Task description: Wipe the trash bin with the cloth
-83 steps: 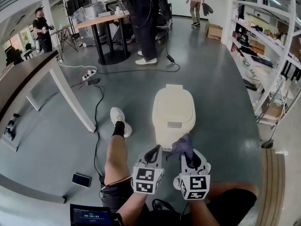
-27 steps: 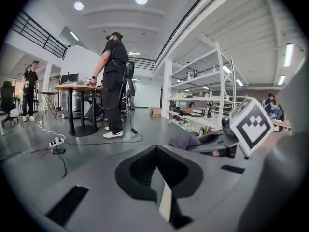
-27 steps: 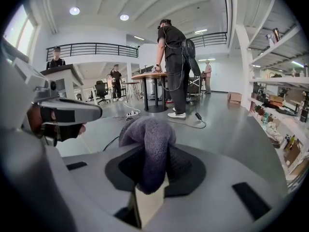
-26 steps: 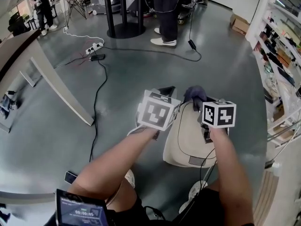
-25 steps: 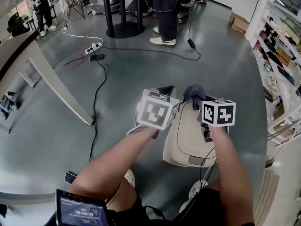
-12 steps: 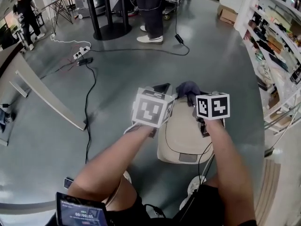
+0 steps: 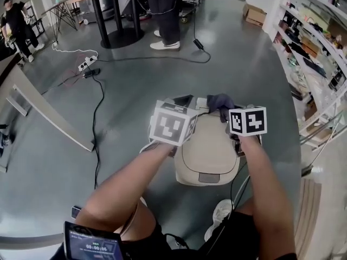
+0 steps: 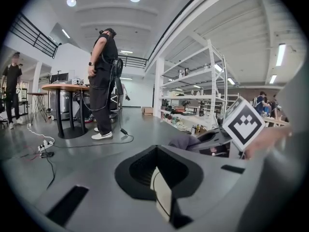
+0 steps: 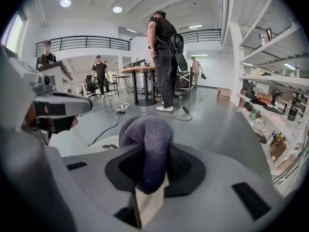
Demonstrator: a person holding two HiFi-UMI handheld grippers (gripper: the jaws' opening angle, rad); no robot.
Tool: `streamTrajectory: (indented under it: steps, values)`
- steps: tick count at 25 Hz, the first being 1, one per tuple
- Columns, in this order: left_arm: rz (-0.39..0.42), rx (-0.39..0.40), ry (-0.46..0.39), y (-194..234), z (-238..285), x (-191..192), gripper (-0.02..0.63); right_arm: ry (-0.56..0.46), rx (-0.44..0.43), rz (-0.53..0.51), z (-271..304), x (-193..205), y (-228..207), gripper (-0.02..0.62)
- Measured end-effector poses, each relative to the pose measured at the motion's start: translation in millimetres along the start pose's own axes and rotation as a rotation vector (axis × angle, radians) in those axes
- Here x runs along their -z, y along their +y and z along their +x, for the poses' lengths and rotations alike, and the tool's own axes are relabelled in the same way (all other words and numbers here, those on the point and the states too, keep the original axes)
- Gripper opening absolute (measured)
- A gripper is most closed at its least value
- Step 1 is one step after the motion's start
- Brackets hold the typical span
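Note:
A cream trash bin [image 7: 209,150] with a closed lid stands on the grey floor right below me. My right gripper [image 7: 221,106] is shut on a bunched purple cloth [image 7: 219,100] at the lid's far edge. In the right gripper view the cloth [image 9: 147,137] bulges up out of the jaws, with the bin lid [image 9: 103,142] to the left. My left gripper [image 7: 182,102] hovers at the bin's far left corner, jaws together with nothing in them. The left gripper [image 8: 155,153] view shows the cloth [image 8: 185,141] and the right gripper's marker cube [image 8: 244,124] at its right.
A person [image 7: 162,10] stands at a round-based table [image 7: 116,15] beyond the bin. A black cable [image 7: 97,107] and a power strip [image 7: 87,65] lie on the floor to the left. Shelving [image 7: 320,53] lines the right side. A slanted table leg [image 7: 51,118] is at left.
Since 3.3 s ago both grippers have gone from the bin's near side out over its lid to the far edge. In the last second they barely shift; the cloth stays held.

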State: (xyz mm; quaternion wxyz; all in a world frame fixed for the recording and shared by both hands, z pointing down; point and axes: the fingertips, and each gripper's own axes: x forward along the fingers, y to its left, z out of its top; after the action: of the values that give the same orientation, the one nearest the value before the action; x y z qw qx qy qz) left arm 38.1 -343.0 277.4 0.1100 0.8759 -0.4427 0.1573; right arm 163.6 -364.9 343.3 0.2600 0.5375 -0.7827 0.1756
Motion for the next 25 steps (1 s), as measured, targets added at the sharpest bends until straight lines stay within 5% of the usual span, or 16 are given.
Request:
streamTrajectory:
  steps: [10, 18, 25]
  values:
    - [0.030, -0.006, 0.022, -1, -9, 6, -0.003, 0.003, 0.042, -0.003, -33, 8, -32, 0.089]
    - [0.018, -0.023, 0.029, 12, -28, 8, -0.003, -0.024, -0.146, -0.195, -59, -17, 54, 0.089]
    - [0.000, -0.043, 0.028, 22, -46, 11, -0.003, 0.020, -0.209, -0.331, -45, -7, 104, 0.089]
